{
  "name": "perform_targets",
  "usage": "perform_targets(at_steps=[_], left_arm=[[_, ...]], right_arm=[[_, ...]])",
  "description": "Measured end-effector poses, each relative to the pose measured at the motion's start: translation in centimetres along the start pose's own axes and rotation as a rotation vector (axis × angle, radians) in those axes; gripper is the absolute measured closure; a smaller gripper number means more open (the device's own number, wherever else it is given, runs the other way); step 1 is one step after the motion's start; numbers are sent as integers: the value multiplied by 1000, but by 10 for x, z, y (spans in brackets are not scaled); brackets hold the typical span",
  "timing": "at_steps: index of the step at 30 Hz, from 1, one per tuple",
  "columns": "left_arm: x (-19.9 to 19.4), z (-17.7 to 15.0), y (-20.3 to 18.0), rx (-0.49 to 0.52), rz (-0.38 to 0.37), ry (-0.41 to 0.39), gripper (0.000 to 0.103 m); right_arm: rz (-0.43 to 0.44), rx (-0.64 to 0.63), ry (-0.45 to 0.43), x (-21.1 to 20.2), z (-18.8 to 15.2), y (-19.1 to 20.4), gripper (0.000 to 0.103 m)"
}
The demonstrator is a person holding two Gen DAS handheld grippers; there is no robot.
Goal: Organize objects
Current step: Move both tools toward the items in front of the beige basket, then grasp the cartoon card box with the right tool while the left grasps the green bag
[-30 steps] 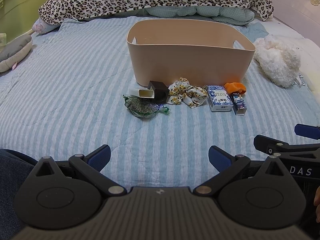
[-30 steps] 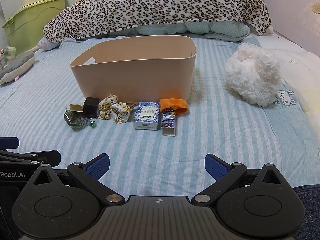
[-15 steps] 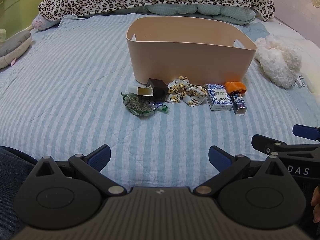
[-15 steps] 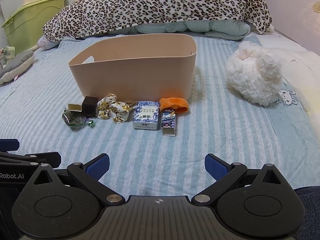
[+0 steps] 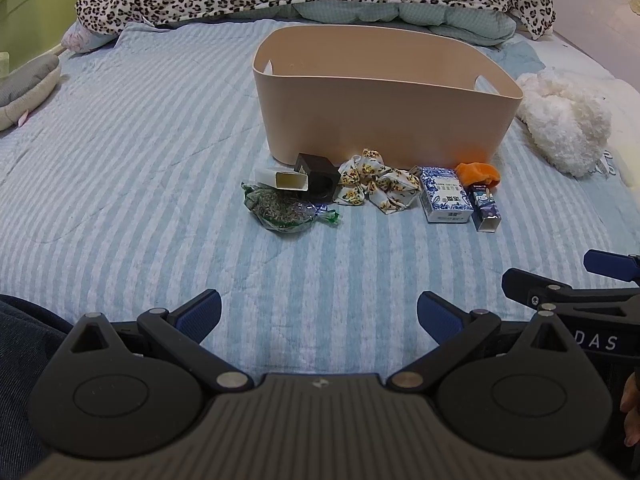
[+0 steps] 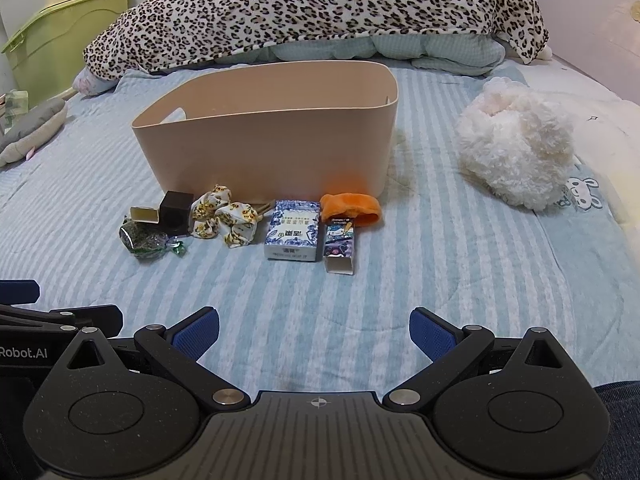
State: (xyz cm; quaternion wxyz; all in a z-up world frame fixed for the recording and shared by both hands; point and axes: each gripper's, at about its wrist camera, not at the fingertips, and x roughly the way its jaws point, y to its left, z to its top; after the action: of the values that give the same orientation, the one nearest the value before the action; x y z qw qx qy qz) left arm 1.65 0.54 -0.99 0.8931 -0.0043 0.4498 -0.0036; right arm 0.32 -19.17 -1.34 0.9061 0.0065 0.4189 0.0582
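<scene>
A beige bin (image 5: 384,120) (image 6: 272,148) stands on the striped bed. In a row before it lie a green packet (image 5: 280,210) (image 6: 146,240), a small white box (image 5: 282,179), a black box (image 5: 320,176) (image 6: 175,212), a floral scrunchie (image 5: 376,186) (image 6: 224,218), a blue-white box (image 5: 444,199) (image 6: 294,230), a purple box (image 5: 485,208) (image 6: 340,246) and an orange cloth (image 5: 478,172) (image 6: 352,206). My left gripper (image 5: 319,314) is open and empty, well short of the row. My right gripper (image 6: 314,332) is open and empty too, beside the left.
A fluffy white toy (image 5: 564,124) (image 6: 516,148) lies right of the bin. A leopard-print blanket (image 6: 312,12) is heaped at the back. A grey cushion (image 5: 24,84) and a green crate (image 6: 60,40) are at the left.
Both grippers have moved slightly forward toward the row of objects; the bin and objects look a little nearer. Both stay open.
</scene>
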Motion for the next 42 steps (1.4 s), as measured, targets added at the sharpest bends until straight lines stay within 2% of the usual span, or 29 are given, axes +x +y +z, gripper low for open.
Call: perform_targets(at_steps=[17,26,32,39,42], left_arm=[[44,32,24,-17,36,18,0],[86,42,46,-15,51,24,0],[107,46,61,-48,23,29,0],[119,54,57,-15,-5,1,0],[128,55,56,-24,-41,17,0]], right_arm=[[-57,-23,22,37,31,-4,0],[-115,-15,45,68,41,-16,0],[-174,-68,72,93,37,-17,0],[-182,-102,85,115,38,-13,0],[-183,-92,74,121,39,-14,3]])
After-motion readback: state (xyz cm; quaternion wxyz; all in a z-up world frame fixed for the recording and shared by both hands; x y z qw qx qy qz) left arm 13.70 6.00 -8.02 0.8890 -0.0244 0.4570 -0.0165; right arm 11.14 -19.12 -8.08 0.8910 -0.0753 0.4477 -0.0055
